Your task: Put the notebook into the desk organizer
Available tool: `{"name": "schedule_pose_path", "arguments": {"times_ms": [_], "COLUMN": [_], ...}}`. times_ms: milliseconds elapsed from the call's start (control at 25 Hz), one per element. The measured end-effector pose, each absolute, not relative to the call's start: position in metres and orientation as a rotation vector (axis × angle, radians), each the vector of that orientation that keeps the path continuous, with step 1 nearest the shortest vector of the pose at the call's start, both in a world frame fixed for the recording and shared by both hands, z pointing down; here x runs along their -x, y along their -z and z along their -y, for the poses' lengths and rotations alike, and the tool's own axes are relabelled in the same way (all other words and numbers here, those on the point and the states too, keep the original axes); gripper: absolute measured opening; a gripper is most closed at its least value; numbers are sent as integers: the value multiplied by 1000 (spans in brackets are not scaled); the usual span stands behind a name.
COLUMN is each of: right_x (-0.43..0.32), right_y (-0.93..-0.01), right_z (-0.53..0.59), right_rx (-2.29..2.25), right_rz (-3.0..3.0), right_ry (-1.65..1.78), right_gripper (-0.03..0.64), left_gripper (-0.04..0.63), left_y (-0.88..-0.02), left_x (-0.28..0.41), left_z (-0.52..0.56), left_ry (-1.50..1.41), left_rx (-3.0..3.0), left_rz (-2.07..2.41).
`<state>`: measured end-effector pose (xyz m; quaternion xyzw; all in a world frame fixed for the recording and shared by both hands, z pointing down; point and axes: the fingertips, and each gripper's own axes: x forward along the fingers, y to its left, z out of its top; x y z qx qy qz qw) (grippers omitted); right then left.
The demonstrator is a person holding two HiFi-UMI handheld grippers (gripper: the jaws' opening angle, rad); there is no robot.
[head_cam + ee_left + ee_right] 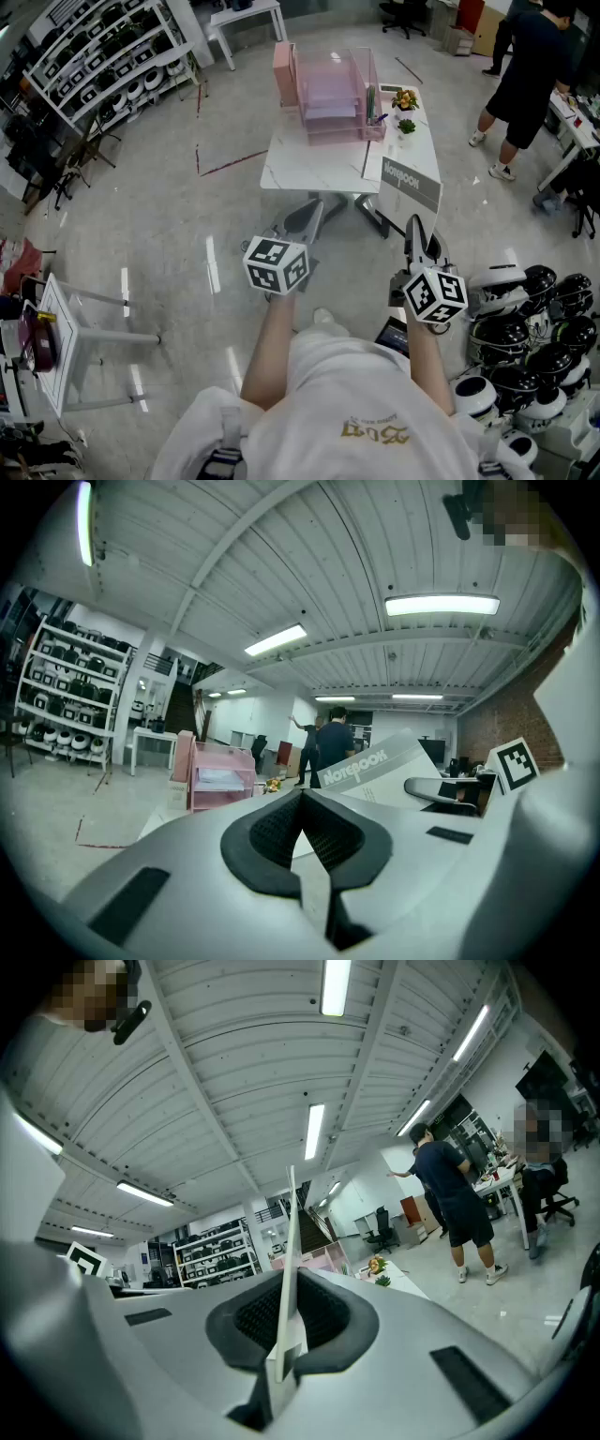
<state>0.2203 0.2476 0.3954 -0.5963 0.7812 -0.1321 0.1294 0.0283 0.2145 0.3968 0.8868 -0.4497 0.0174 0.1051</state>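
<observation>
Fingers (255,1318) of right gripper (413,225) are clamped on the notebook (411,183), which the right gripper view shows edge-on between them. Left gripper (307,217) fingers (277,832) are together, nothing between them.

Head view:
- White surface (309,164) at 12 o'clock.
- Pink desk organizer (333,94) stands on its far end.
- Notebook is held up in the air, cover lettering visible, overlapping the surface's near right corner, at 5 o'clock from the organizer and apart from it.
- Small potted plants (405,111) sit just beside the organizer, at its 3 o'clock.
</observation>
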Motion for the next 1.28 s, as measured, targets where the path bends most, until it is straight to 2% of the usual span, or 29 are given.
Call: {"name": "schedule_pose_path", "arguments": {"times_ms": [480, 760, 1040, 1280], "right_x": [-231, -234, -224, -210], "right_y": [-404, -393, -387, -385], "right_z": [-260, -250, -210, -130], "right_rx": [1728, 1811, 1777, 1733], "right_rz": [-2247, -2300, -2343, -2386], "right_ry": [416, 241, 206, 193], "right_gripper": [20, 20, 20, 20], "left_gripper": [15, 15, 15, 15], "left_y": [-410, -415, -418, -427], "left_x": [-32, -18, -7, 0], "left_z": [-226, -215, -177, -96], "left_ry": [-82, -118, -120, -85], "left_rx": [-2595, -2558, -2525, -2491], "left_rz": [1319, 1342, 1370, 1370]}}
